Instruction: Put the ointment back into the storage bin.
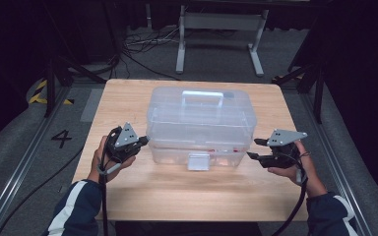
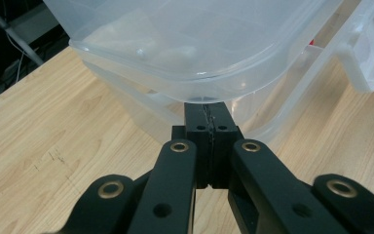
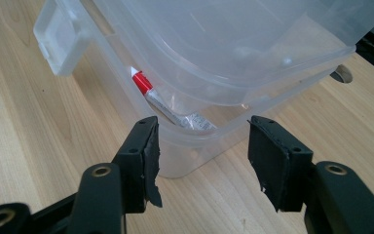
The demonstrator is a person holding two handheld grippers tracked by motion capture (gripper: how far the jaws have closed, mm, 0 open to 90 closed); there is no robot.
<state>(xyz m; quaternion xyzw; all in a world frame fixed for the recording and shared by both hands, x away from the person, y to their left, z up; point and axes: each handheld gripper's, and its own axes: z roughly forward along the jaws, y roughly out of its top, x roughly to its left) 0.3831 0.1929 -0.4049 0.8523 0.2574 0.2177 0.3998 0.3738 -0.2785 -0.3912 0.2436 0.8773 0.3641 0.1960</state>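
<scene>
My left gripper (image 2: 209,127), pressed together, touches the clear box (image 1: 202,123)'s rim; my right gripper (image 3: 202,156) gapes just short of it.

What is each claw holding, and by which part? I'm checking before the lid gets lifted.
The left claw is shut at the clear box's lid rim, seemingly pinching its edge. The right claw is open, holding nothing.
</scene>
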